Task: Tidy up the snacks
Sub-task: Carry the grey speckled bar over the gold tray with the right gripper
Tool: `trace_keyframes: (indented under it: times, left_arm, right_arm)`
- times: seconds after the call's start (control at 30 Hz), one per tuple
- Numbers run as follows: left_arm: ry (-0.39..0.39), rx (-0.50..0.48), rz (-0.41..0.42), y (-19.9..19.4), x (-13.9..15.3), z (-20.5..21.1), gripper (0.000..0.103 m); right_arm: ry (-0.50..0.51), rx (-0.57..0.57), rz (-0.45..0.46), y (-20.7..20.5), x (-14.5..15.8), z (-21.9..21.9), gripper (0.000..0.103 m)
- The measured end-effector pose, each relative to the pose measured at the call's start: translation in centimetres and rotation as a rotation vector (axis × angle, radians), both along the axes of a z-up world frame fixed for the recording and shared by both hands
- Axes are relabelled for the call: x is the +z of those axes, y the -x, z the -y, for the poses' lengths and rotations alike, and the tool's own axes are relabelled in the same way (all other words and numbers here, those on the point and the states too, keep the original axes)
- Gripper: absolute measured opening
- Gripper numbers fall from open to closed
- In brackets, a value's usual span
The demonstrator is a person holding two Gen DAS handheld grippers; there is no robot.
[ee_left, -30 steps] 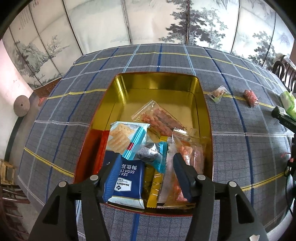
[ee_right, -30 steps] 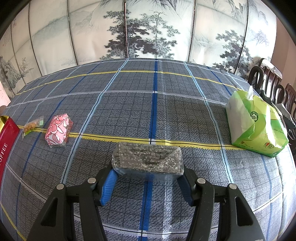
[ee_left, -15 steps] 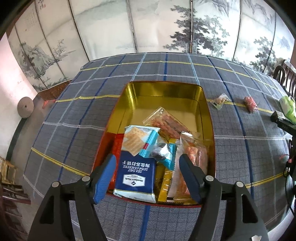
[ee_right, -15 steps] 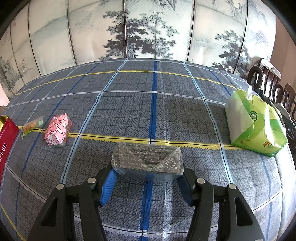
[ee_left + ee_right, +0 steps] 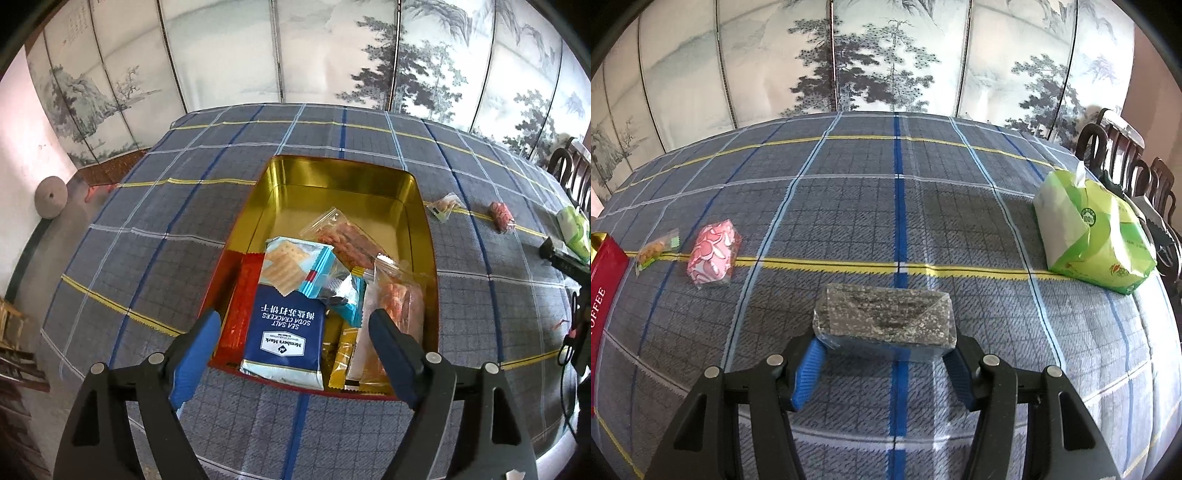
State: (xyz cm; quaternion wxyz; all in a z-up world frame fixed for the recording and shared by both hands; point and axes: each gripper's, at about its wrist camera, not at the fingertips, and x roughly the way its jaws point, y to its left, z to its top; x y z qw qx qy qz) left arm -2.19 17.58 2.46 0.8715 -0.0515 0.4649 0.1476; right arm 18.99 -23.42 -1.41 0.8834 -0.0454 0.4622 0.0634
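Observation:
A gold-lined red tin [image 5: 424, 221] on the plaid cloth holds several snack packs. A dark blue soda cracker pack [image 5: 284, 332] lies on top at the near end, with a light blue cracker pack [image 5: 295, 262] and a clear bag of orange snacks [image 5: 343, 236] behind it. My left gripper [image 5: 293, 321] hovers above the tin's near edge, its jaws opening, and the pads touch nothing. My right gripper [image 5: 886, 347] is shut on a grey speckled snack block [image 5: 882, 319] in clear wrap, just over the cloth. A pink snack [image 5: 713, 256] and a small nut packet [image 5: 655, 251] lie loose on the cloth.
A green tissue pack [image 5: 1093, 236] sits at the right of the table, with dark wooden chairs [image 5: 1126, 158] behind it. The tin's red wall [image 5: 602, 280] shows at the left edge of the right wrist view. A painted folding screen stands behind the table.
The left gripper's jaws have spread wider and drawn back and up from the tin, leaving the dark blue cracker pack lying there. The right gripper and its block have not moved.

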Motion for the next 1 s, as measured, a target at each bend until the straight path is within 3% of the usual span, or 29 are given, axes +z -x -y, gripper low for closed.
trace_keyframes:
  times: [0.5,1.0]
  left_arm:
    - [0.046,0.036,0.026,1.4,0.2,-1.6,0.081]
    - [0.045,0.115,0.057,3.6,0.8,-5.3,0.081]
  right_arm:
    - [-0.041,0.104,0.018,4.1,2.6,-4.8,0.059]
    - [-0.107,0.361,0.036,9.1,6.2,-16.6,0.059]
